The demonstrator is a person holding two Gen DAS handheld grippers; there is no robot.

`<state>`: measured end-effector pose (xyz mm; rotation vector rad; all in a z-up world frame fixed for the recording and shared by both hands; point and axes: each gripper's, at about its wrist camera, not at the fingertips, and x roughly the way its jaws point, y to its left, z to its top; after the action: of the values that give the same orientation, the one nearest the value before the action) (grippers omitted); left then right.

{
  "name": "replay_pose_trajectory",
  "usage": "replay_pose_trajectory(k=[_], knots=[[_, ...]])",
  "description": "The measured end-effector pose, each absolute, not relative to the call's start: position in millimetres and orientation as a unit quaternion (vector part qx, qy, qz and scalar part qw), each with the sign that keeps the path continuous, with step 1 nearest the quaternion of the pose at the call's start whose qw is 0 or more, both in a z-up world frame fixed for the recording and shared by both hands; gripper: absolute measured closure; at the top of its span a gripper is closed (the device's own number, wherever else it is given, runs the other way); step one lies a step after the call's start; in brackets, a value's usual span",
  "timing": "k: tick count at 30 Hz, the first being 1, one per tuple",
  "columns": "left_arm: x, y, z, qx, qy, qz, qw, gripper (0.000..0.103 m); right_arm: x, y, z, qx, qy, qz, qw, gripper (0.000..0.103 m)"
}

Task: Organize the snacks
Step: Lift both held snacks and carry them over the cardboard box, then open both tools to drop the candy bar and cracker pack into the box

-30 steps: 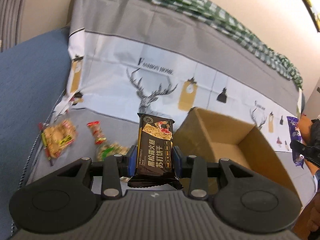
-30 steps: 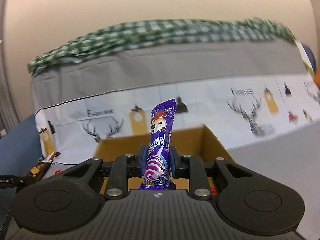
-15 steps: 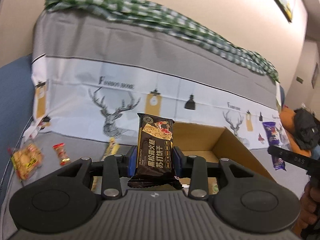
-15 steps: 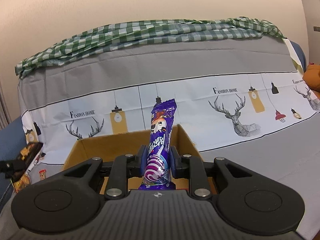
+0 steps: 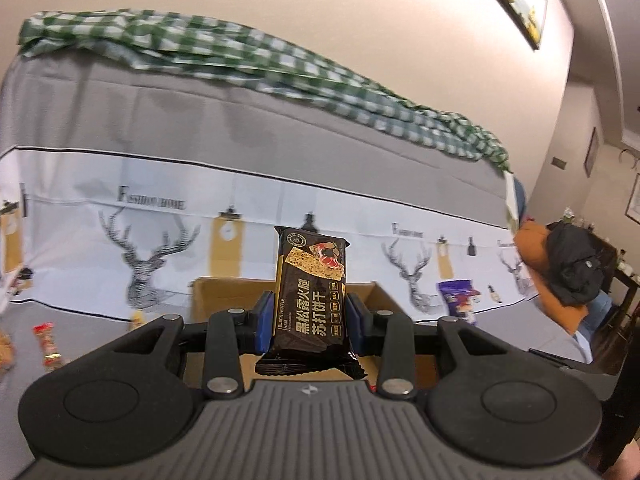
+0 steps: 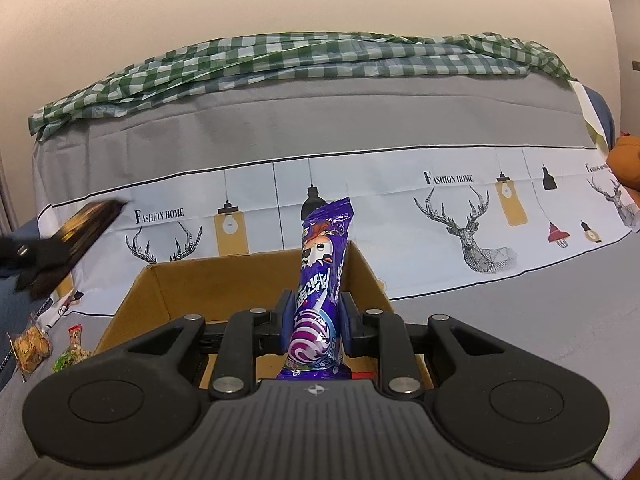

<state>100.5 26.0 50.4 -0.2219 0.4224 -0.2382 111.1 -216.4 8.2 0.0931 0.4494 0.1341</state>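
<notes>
A: Left gripper [image 5: 310, 320] status?
B: Blue fingers [image 5: 264, 322] clamped on the black cracker packet [image 5: 310, 300], one on each long edge at its lower half. Glossy film, flat rectangle, crimped ends. Long axis upright, top end stands clear above the fingers, printed face to the camera.

A: Right gripper [image 6: 316, 320]?
B: Fingers [image 6: 287, 317] closed on the purple candy packet [image 6: 320, 280], gripped low. Shiny wrapper, narrow tube shape, twisted top. Long axis upright, top leans slightly right.

A: Where relative to the box?
B: Both packets sit in front of and above the open cardboard box [image 6: 160, 292]. Plain brown corrugated, rectangular, flaps open. In the left view the box [image 5: 224, 292] is just behind the fingers, and the purple packet [image 5: 458, 300] shows to its right.

A: Loose items?
B: Left of the box on the grey cover: a small red-wrapped candy [image 5: 48, 344], a clear bag of golden snacks [image 6: 30, 346], a green-tinted bag [image 6: 72, 354].

A: Behind?
B: Printed cloth [image 6: 460, 216] with deer and lamp motifs, grey band above it, green checked fabric [image 6: 280, 56] bunched along the top, beige wall.
</notes>
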Motion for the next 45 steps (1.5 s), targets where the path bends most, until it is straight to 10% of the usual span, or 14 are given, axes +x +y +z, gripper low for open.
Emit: replay_pose_trajectory(k=[45], knots=[[107.8, -6.2, 14.5, -0.079, 0.238, -0.161, 0.954, 0.062, 119.0, -205.8, 2.4, 0.026, 0.231, 0.066, 0.97, 0.079]])
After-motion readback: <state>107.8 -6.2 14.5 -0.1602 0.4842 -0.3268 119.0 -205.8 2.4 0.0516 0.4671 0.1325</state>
